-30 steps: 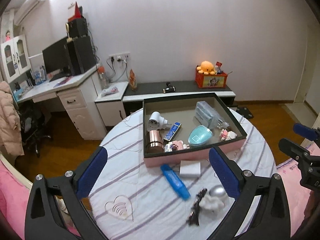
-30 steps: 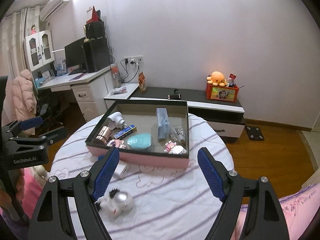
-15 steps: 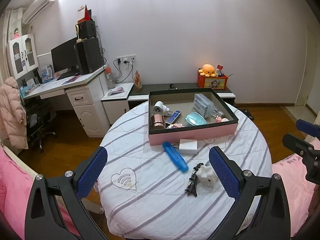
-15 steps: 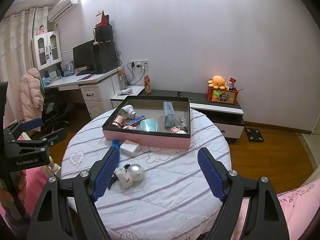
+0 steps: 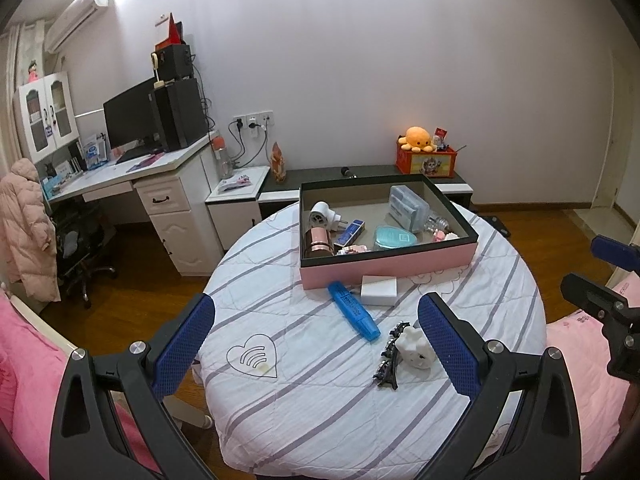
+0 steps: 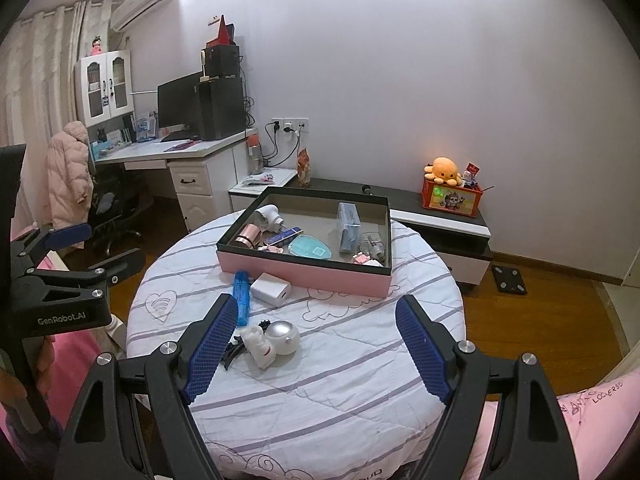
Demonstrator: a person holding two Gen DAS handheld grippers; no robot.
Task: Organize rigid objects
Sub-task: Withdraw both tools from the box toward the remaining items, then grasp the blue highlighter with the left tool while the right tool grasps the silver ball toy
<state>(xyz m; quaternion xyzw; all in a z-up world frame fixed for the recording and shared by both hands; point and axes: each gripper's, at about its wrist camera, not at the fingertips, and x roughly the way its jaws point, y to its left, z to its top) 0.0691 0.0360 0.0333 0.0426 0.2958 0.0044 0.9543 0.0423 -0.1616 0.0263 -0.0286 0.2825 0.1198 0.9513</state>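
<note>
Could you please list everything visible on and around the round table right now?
Round table with striped white cloth: one, centre.
Pink shallow box with dark rim: one, table's far side, holding small items.
Blue marker pen: one, before the box.
White square charger block: one, beside the pen.
Black hair clip: one, near edge.
White small figurine: one, beside the clip.
Silver round ball: one, touching the figurine.
Orange plush octopus: one, on a red box.
Left gripper: open, empty.
Right gripper: open, empty.
</note>
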